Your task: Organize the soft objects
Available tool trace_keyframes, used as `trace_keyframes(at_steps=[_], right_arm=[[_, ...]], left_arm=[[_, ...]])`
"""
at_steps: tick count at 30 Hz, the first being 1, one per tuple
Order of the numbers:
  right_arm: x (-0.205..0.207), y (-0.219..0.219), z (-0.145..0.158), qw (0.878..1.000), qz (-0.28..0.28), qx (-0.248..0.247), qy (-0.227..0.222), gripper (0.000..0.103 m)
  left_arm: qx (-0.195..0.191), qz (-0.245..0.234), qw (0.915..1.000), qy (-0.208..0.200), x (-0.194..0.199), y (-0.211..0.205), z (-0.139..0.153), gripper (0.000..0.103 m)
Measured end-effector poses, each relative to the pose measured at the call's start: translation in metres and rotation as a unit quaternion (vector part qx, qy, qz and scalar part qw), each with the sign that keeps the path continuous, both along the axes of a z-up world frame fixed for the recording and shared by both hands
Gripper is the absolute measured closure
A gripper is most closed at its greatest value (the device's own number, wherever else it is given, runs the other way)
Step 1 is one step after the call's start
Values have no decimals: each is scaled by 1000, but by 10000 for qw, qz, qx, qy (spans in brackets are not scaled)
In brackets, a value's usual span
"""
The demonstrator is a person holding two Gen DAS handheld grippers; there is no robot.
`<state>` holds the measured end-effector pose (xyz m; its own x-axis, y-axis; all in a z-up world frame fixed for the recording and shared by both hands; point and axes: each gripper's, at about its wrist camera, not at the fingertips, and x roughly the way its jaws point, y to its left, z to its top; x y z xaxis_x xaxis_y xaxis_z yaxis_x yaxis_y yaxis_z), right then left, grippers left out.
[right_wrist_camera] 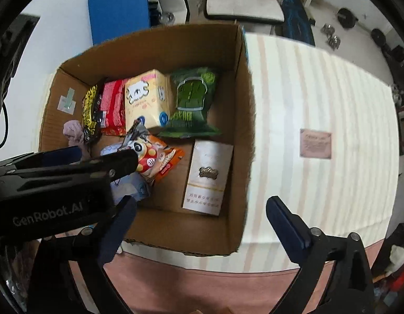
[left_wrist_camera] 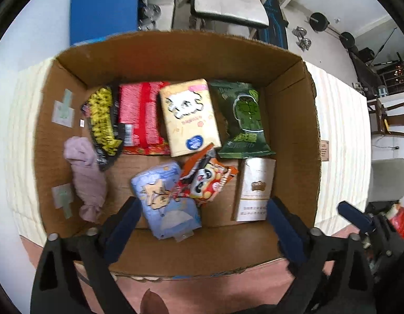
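A cardboard box [left_wrist_camera: 175, 52] on a striped table holds soft packs: a blue tissue pack [left_wrist_camera: 168, 201], an orange panda snack bag [left_wrist_camera: 207, 180], a cream tissue pack [left_wrist_camera: 188, 117], a green snack bag [left_wrist_camera: 243, 120], a red pack [left_wrist_camera: 139, 115], a yellow-black bag [left_wrist_camera: 102, 120], a pink cloth [left_wrist_camera: 86, 178] and a white carton [left_wrist_camera: 254, 191]. My left gripper [left_wrist_camera: 202, 225] is open and empty above the box's near side. My right gripper [right_wrist_camera: 202, 225] is open and empty over the box's [right_wrist_camera: 241, 104] right near corner. The left gripper [right_wrist_camera: 79, 162] shows in the right wrist view.
The striped tablecloth [right_wrist_camera: 319, 99] stretches right of the box with a small pink card [right_wrist_camera: 315, 144] on it. A blue board [left_wrist_camera: 105, 7] and a grey chair [left_wrist_camera: 228, 2] stand behind the table. Dumbbells [left_wrist_camera: 303, 39] lie on the floor beyond.
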<state>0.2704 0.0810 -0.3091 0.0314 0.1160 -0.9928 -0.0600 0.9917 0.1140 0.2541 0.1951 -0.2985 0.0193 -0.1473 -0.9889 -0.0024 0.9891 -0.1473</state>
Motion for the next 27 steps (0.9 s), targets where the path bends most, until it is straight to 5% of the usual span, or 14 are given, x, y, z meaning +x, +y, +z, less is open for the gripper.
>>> trace_keyframes(at_steps=[17,27], right_arm=[[-15,-5,21,9988,-99,-275,-402,0],[-44,-21,66,9965,-184,-160,-795,0]], left_arm=[[721,293,9937,-807,-41,24,43,3],[914,449,9788,-1779,-86,19,118,3]])
